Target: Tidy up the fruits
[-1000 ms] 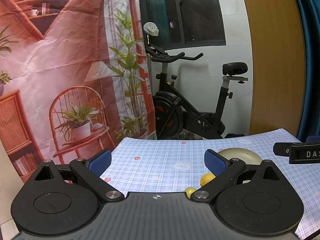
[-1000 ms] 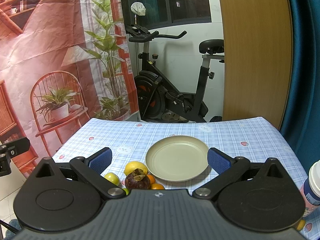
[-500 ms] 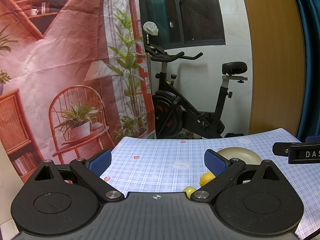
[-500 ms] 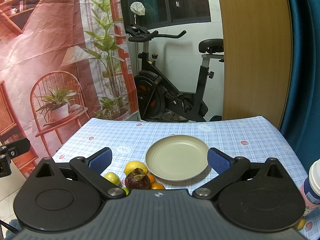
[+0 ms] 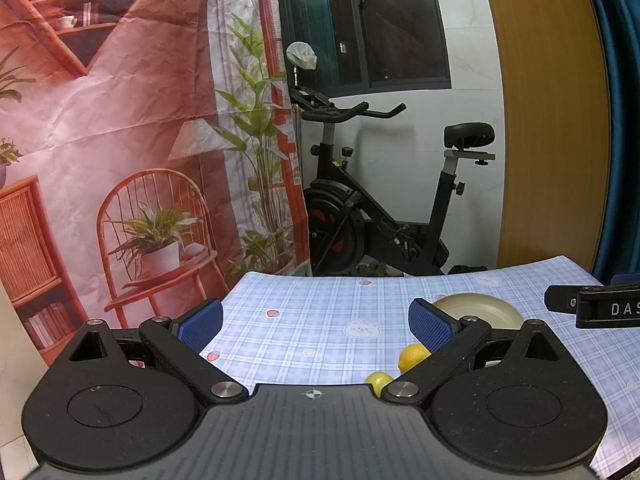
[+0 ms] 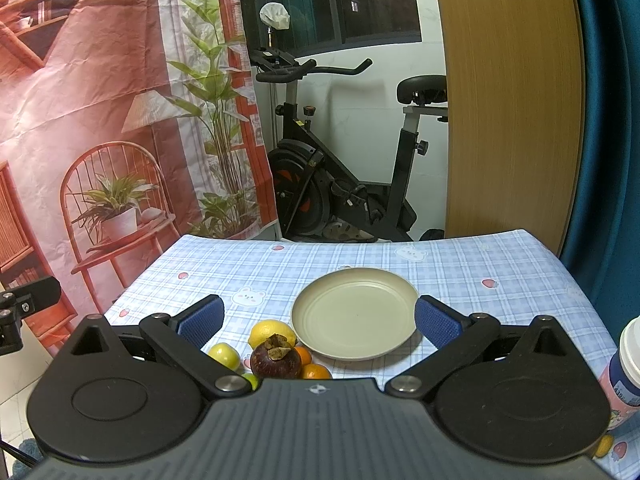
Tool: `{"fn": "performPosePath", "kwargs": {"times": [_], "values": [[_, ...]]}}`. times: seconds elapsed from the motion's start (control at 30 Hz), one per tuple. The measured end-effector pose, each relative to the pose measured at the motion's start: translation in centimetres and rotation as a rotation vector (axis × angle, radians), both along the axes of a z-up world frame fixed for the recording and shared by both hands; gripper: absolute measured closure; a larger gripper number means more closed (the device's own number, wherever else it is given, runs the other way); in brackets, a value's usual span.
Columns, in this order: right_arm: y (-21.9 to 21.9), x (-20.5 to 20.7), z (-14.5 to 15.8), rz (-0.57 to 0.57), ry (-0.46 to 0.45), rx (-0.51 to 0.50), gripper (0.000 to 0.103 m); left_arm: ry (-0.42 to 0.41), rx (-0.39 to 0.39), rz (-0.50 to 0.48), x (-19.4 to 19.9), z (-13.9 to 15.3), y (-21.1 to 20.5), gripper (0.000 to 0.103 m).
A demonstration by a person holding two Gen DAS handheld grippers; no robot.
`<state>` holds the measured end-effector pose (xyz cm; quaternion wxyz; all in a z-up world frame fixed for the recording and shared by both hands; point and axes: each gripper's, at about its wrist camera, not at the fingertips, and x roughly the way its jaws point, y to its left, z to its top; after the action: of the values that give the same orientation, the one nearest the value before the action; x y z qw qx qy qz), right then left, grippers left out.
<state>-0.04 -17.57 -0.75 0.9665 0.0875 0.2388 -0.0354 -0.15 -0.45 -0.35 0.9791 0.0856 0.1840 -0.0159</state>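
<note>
We list, from largest to smallest:

1. Table [image 6: 460, 276], under a blue checked cloth; both claws hang above its near part.
2. Left claw [image 5: 316, 322]: released, blue pads spread wide, nothing between them. Only bare cloth lies ahead of it.
3. Right claw [image 6: 318, 318]: released likewise, pads wide apart and holding nothing.
4. Plate [image 6: 356, 312], beige, with nothing on it. It lies ahead of the right claw, toward that claw's right pad. From the left claw we see it behind the right pad.
5. Bottle [image 6: 626, 364], white cap and blue label, at the far right of the right claw, only partly in view.
6. Mangosteen [image 6: 276, 358], dark purple, just ahead of the right claw and left of its centre line.
7. Lemon [image 6: 272, 332], directly behind the mangosteen, just beside the plate's left rim.
8. Two oranges [image 6: 316, 371], between mangosteen and plate, touching or nearly touching both.
9. Small yellow-green fruit [image 6: 224, 354], by the right claw's left pad, apart from the plate.

All fruits lie on the cloth, none on the plate.
</note>
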Motion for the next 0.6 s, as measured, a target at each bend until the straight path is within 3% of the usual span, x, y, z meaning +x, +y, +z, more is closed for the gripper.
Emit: {"fn": "performPosePath", "kwargs": {"times": [0.6], "values": [[0.11,-0.19,-0.18,0.008,-0.003,0.004,0.0,0.001,-0.023,-0.019,-0.15,0.08,0.08,0.003]]}}
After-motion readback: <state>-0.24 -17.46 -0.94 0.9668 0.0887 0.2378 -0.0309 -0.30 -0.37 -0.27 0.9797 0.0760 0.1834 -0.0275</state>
